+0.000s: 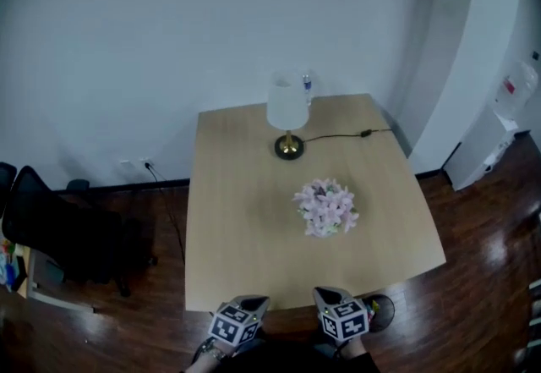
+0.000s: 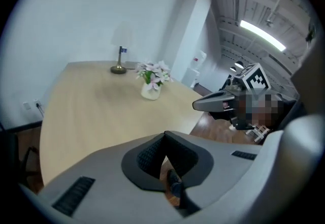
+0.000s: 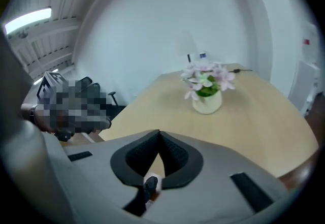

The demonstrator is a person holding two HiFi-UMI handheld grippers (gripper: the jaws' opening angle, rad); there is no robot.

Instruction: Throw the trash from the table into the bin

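The wooden table [image 1: 241,227] bears a white lamp [image 1: 287,109], a pot of pink flowers [image 1: 325,208] and a small bottle [image 1: 307,85]; I see no loose trash on it. My left gripper [image 1: 251,303] and right gripper [image 1: 328,294] hang side by side over the table's near edge. In the left gripper view the left gripper [image 2: 163,135] has its dark pads pressed together with nothing between them. The right gripper [image 3: 159,132] is likewise shut and empty. The right gripper [image 2: 216,101] also shows from the side in the left gripper view.
A dark round thing [image 1: 383,310] sits on the wooden floor by the table's near right corner; I cannot tell what it is. A black office chair [image 1: 59,232] stands at the left. A white water dispenser [image 1: 500,122] stands at the right wall. The lamp's cord [image 1: 347,136] trails right.
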